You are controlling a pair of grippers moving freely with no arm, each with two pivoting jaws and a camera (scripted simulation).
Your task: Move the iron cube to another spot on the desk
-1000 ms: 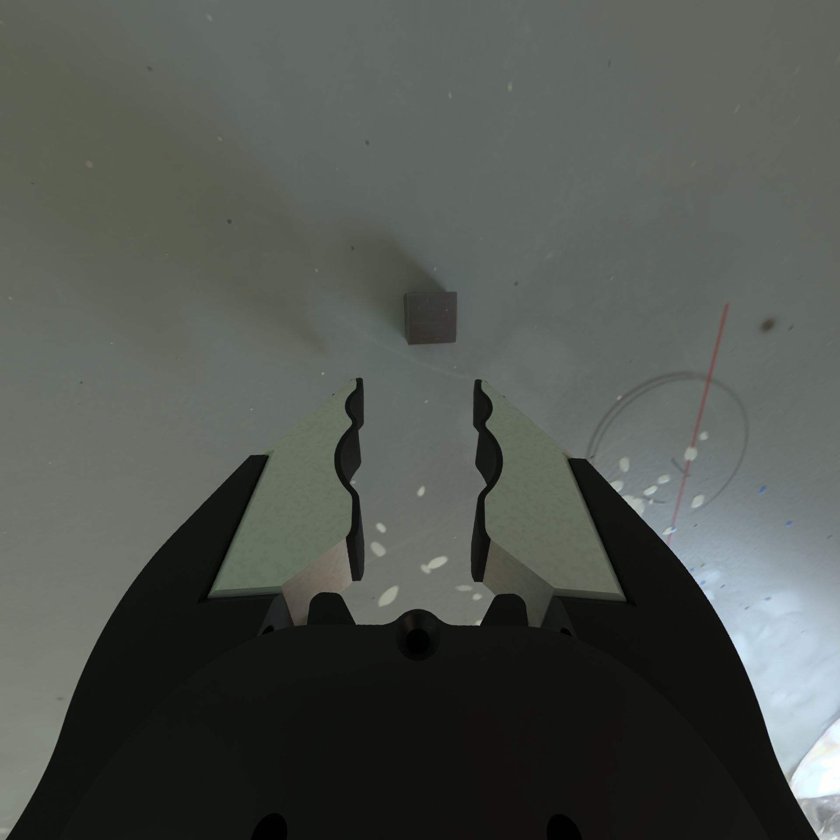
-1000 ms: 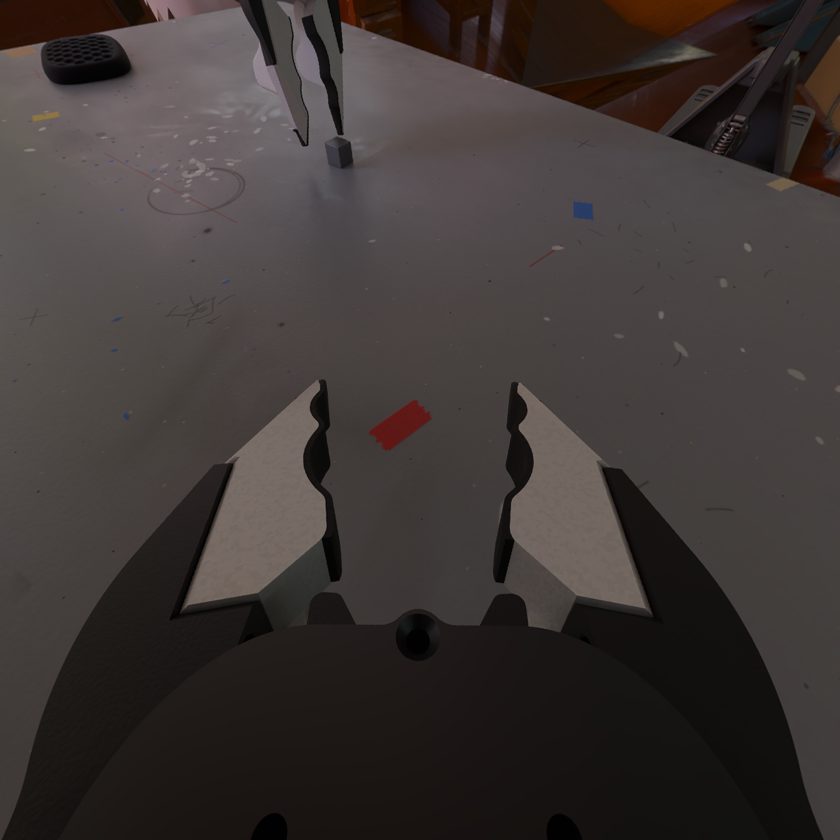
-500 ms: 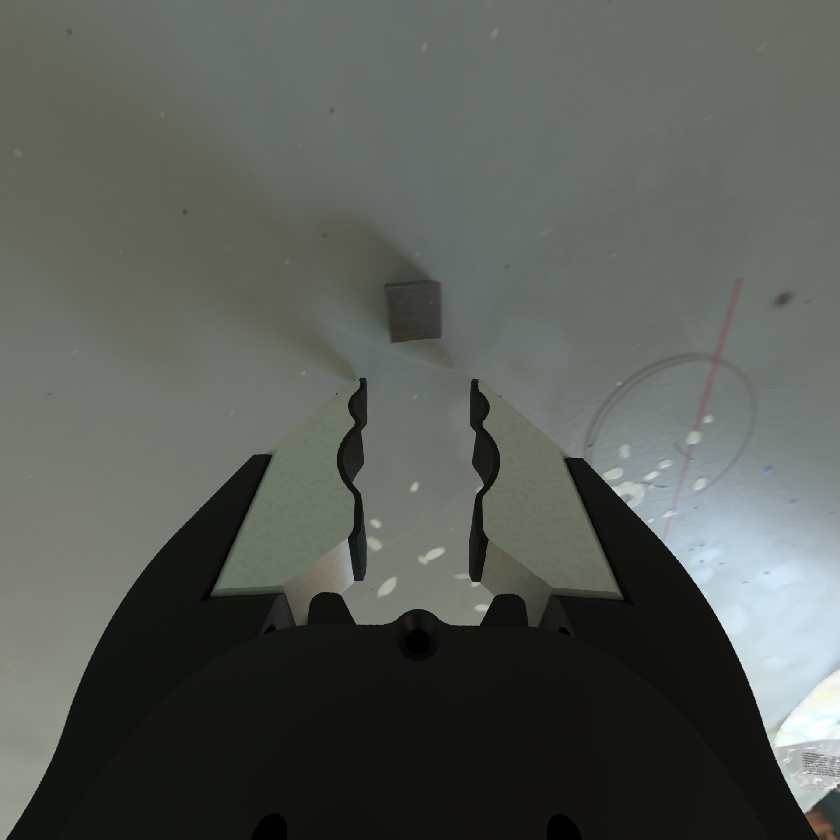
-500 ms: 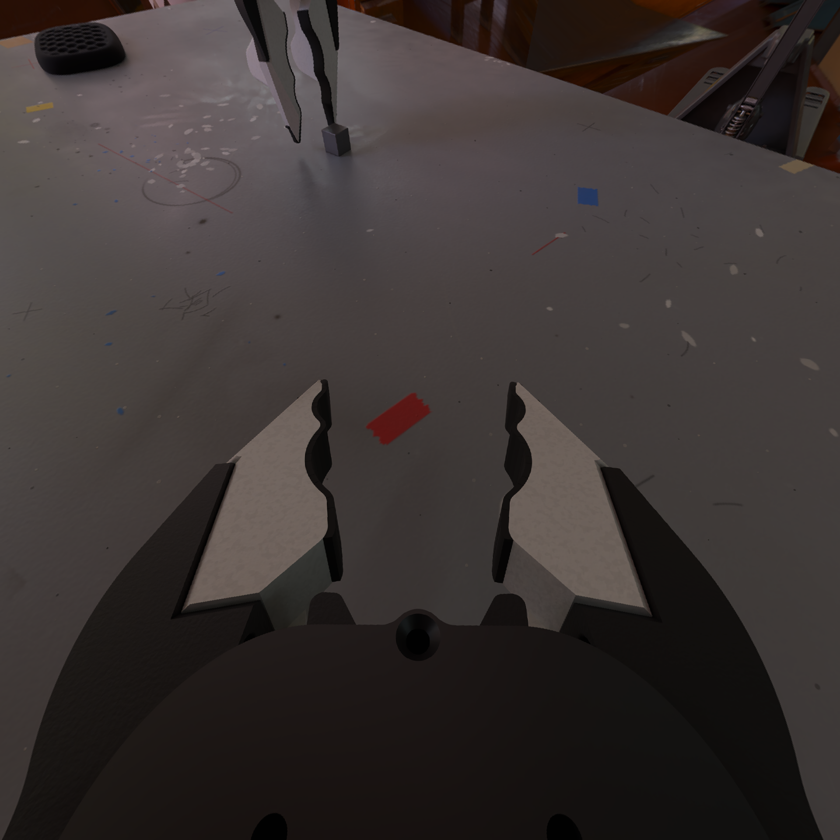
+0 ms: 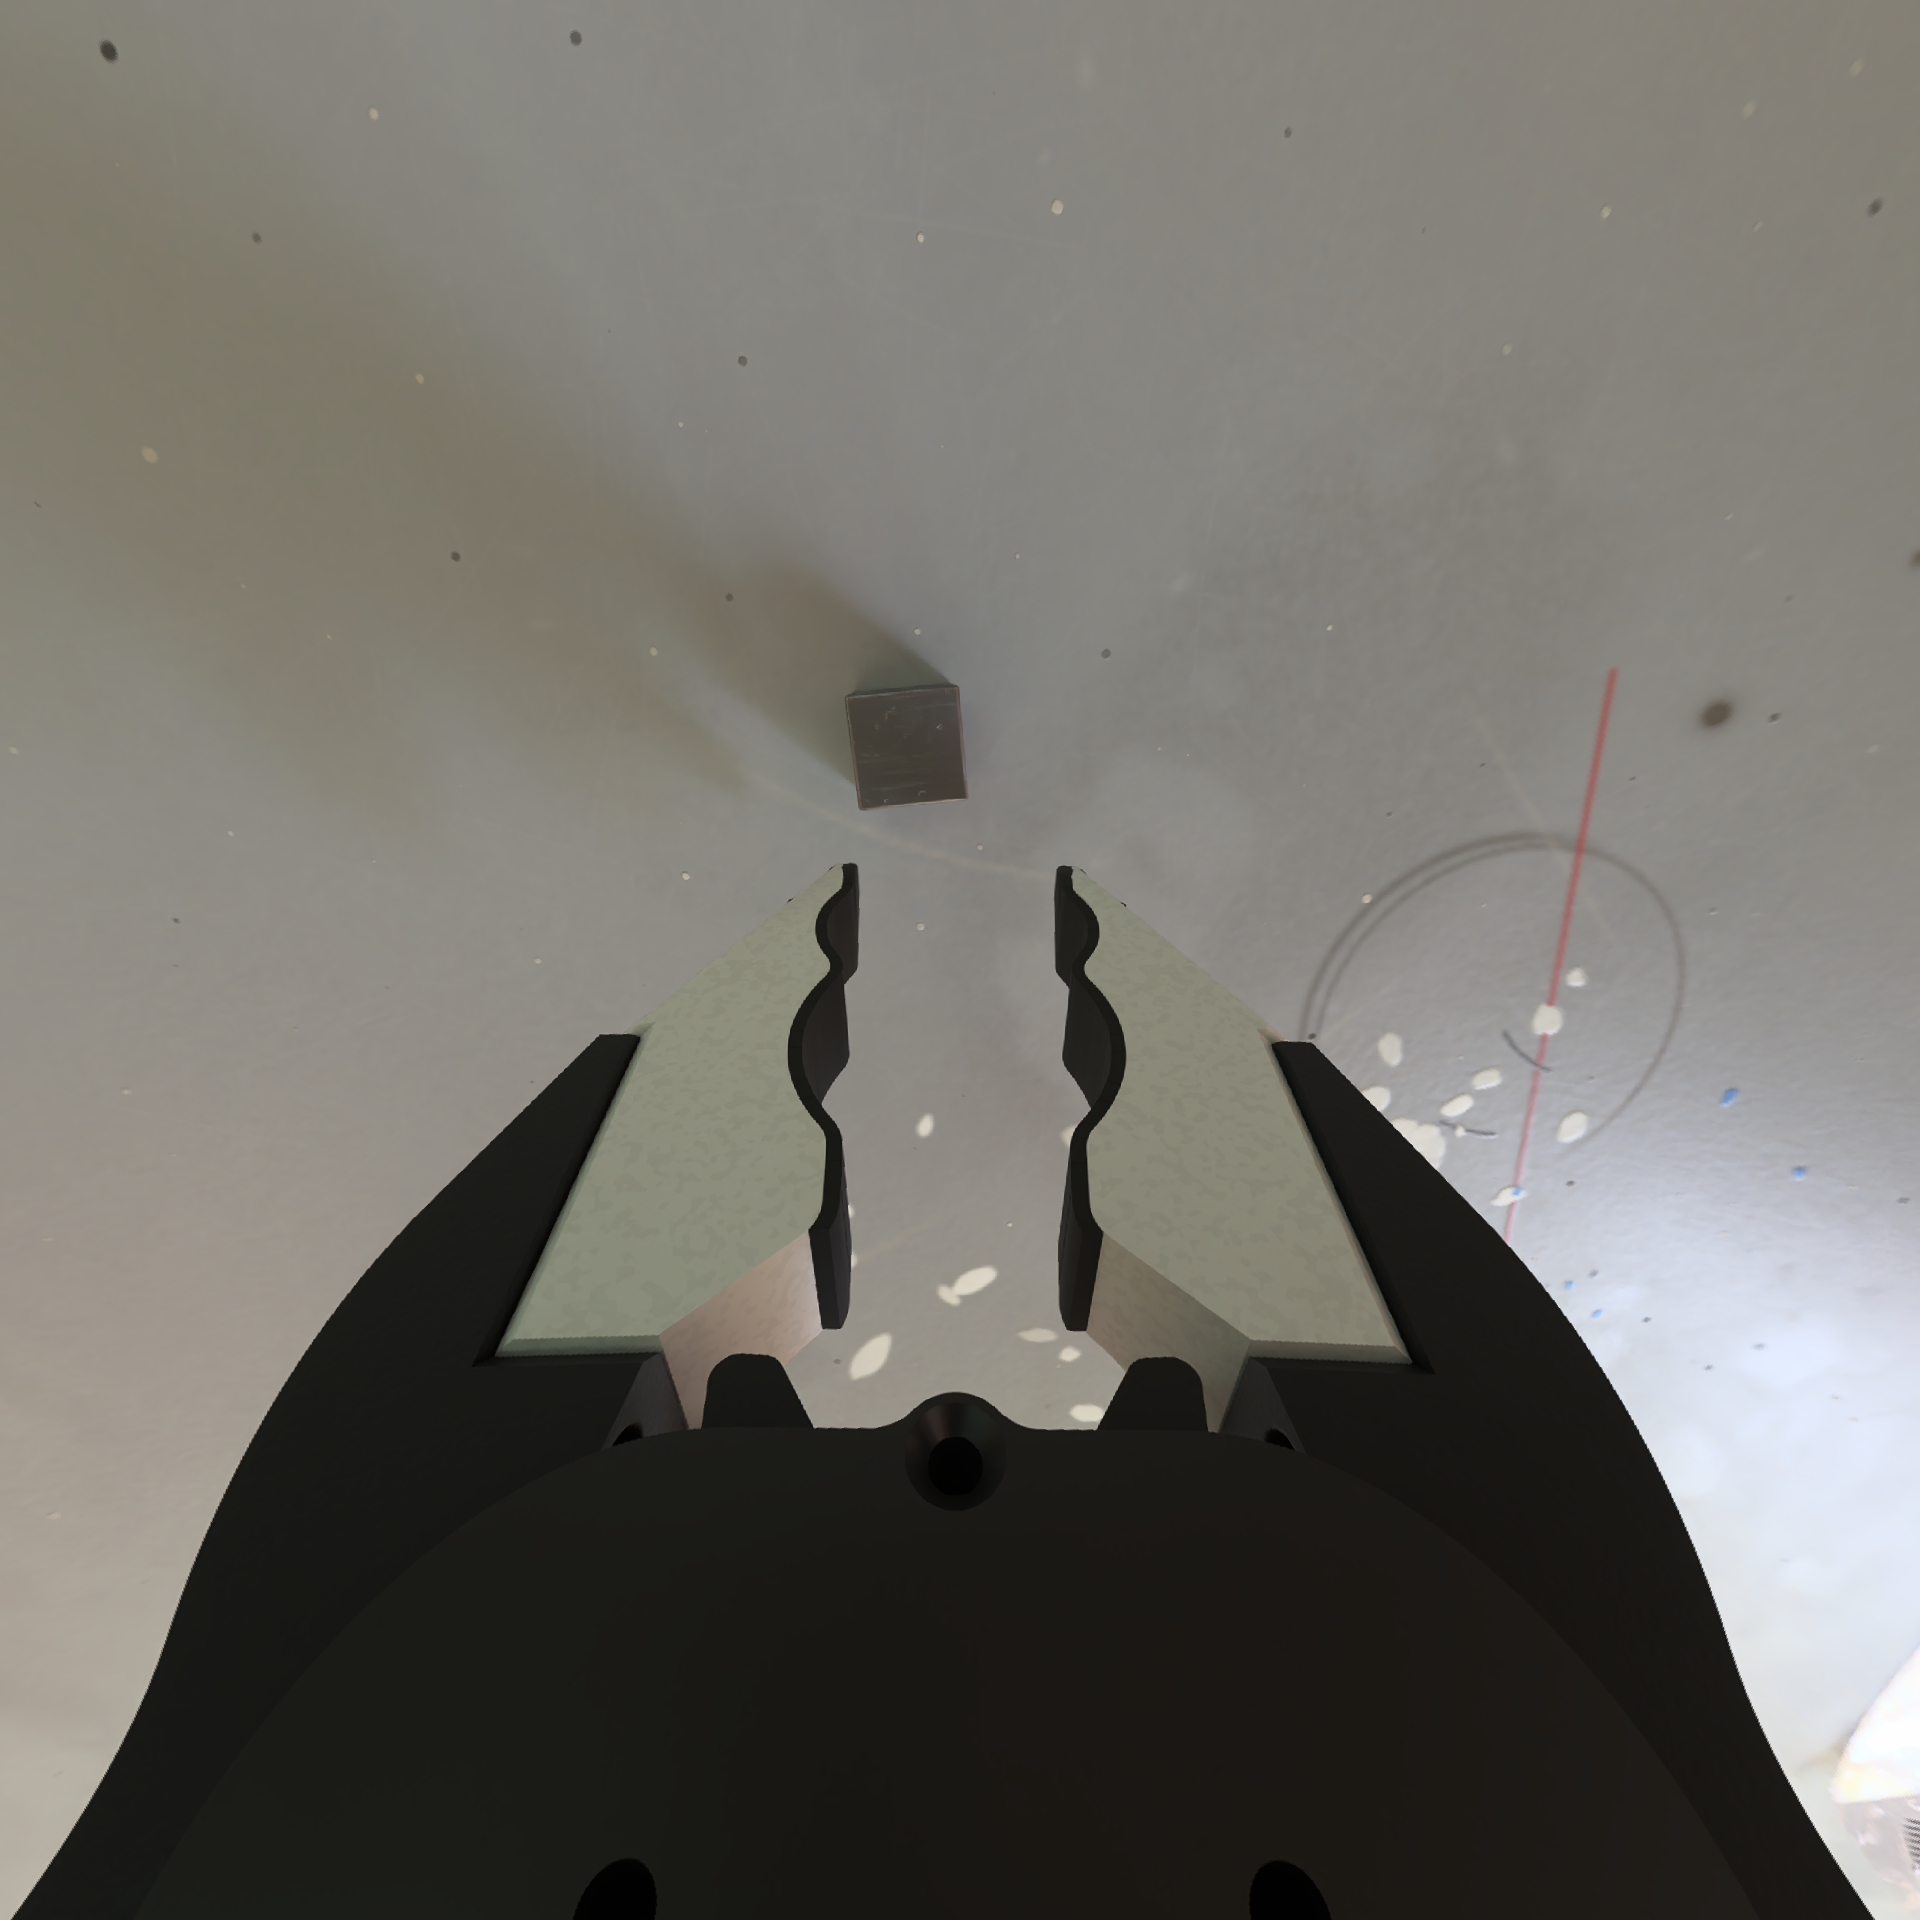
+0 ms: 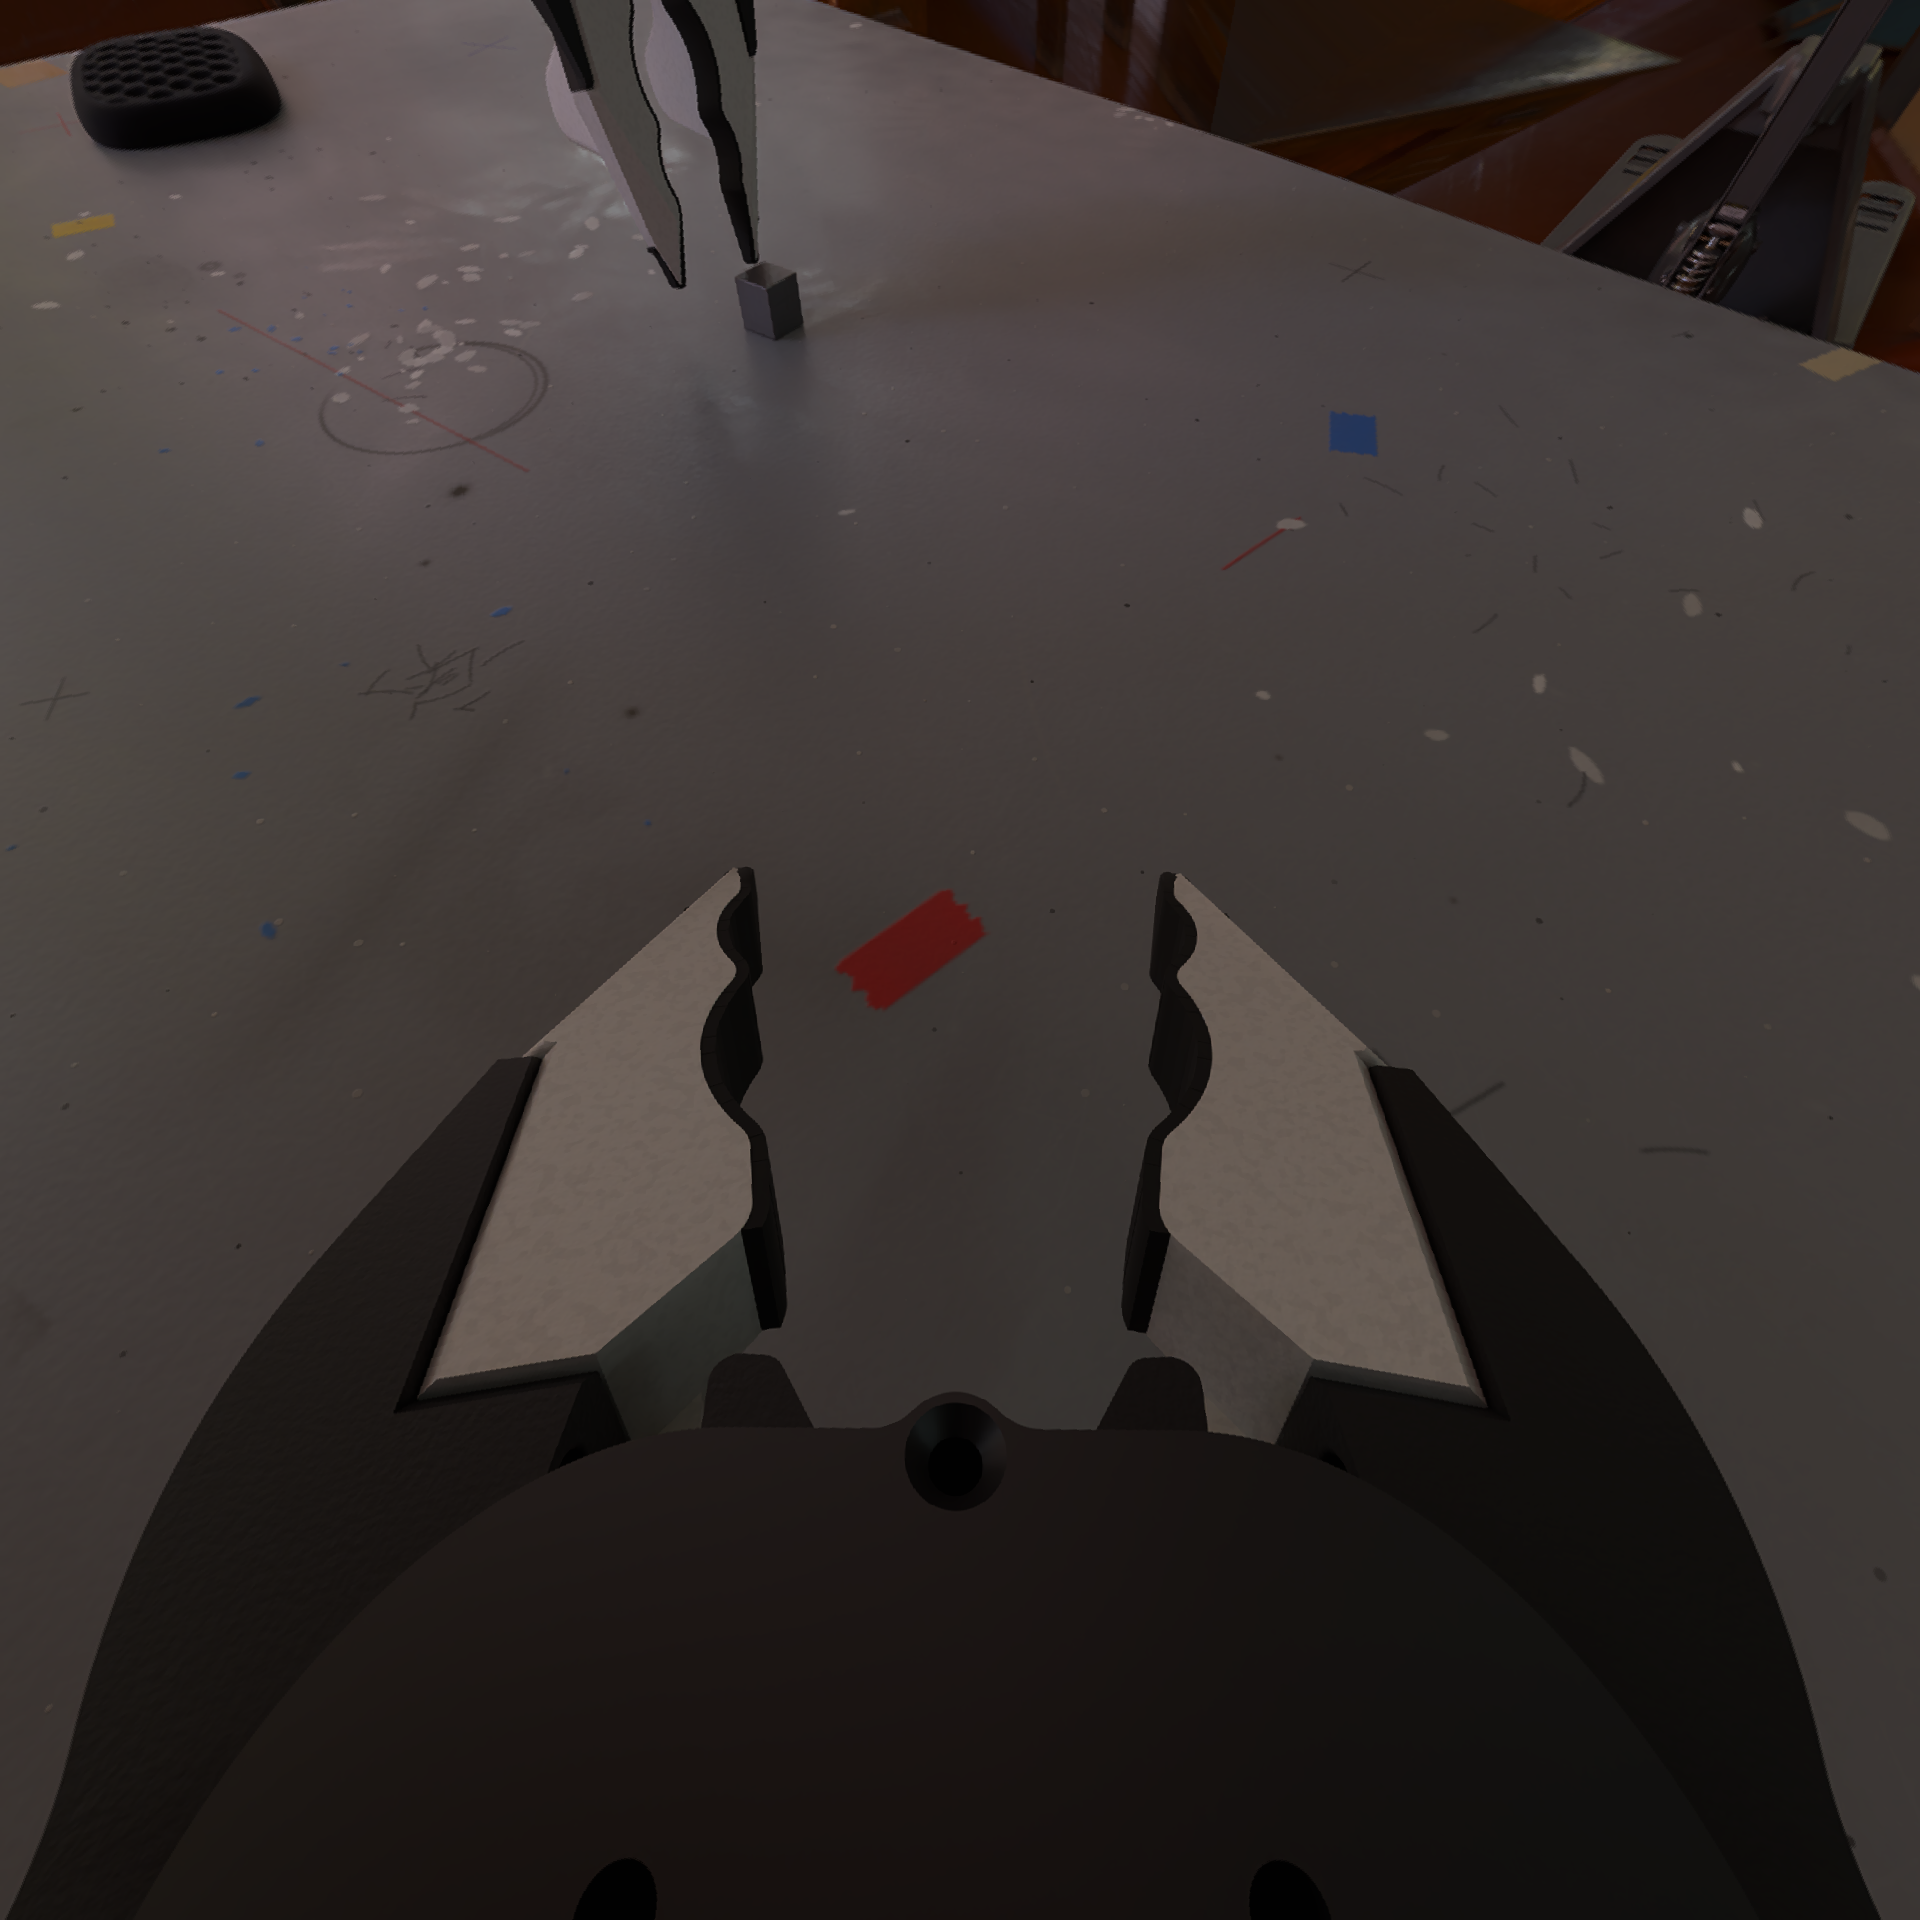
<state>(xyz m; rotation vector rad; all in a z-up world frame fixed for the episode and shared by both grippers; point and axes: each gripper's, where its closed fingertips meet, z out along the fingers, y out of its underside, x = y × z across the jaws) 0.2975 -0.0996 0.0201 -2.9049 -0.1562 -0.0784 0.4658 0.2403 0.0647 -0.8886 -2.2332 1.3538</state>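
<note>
I see my left gripper [image 5: 956,883] spread, pointing down over the desk [image 5: 416,520], the iron cube [image 5: 906,746] just past its tips. My right gripper [image 6: 954,883] is spread above red tape [image 6: 910,948]. No readable writing.

Left wrist view bright, washed-out glare lower right; iron cube [image 5: 907,747] throws soft shadow upper left; right wrist view dim, sharp.

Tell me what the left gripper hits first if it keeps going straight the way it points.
Probably the iron cube, which sits just past the open left gripper, slightly left of centre; depth is unclear, so one finger may clip it or land on the desk.
</note>
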